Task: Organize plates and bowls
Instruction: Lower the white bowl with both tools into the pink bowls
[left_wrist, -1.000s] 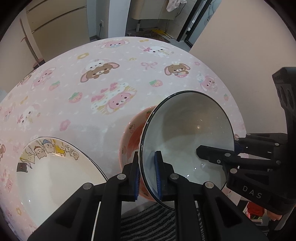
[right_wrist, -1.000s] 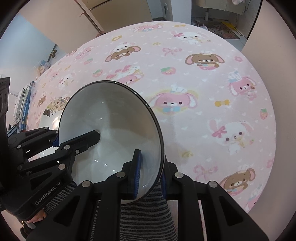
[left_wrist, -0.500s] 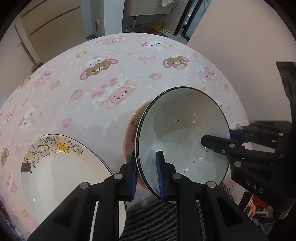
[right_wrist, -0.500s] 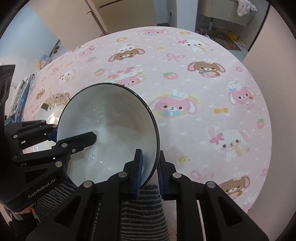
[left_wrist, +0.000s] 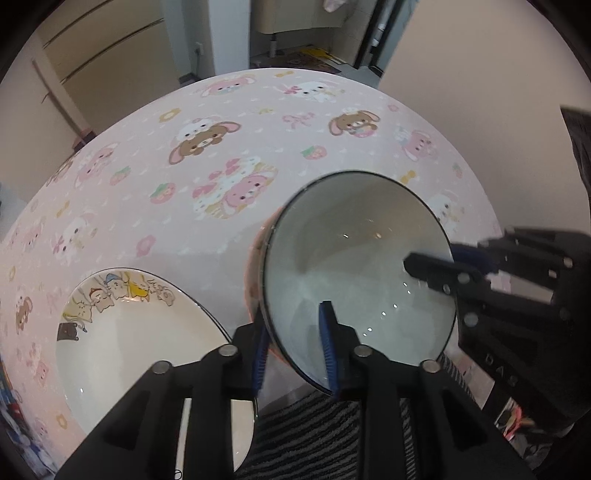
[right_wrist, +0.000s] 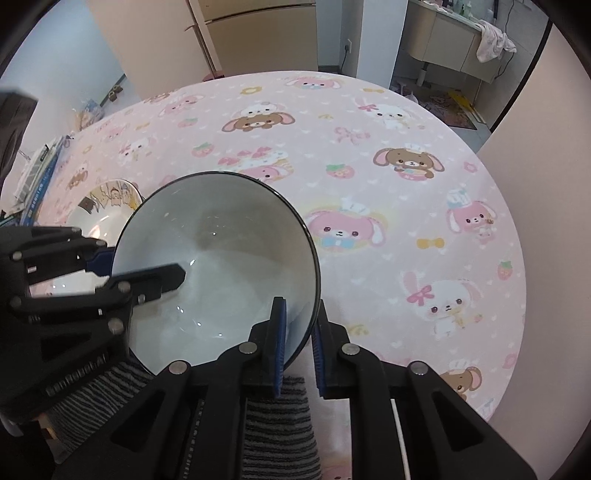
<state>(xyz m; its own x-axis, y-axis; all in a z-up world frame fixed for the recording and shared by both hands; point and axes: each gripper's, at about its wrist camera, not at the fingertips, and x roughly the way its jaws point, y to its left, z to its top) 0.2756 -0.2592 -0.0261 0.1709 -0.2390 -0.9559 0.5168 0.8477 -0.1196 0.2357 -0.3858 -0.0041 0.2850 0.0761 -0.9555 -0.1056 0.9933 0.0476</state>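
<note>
Left jaws wider; bowl (left_wrist: 354, 273) seemingly tilted.

— Left gripper (left_wrist: 293, 321), any change?
— Opened just now. Clamped tight on the rim of the grey bowl (left_wrist: 354, 266) a second ago; now spread, with the rim loose between the pads.
— And the grey bowl itself?
— Sunk lower into the pink bowl (left_wrist: 254, 273). Far less pink showing than before, only a sliver at the left edge.
— Right gripper (right_wrist: 299, 306)?
— Closed a touch further on the opposite rim.
</note>
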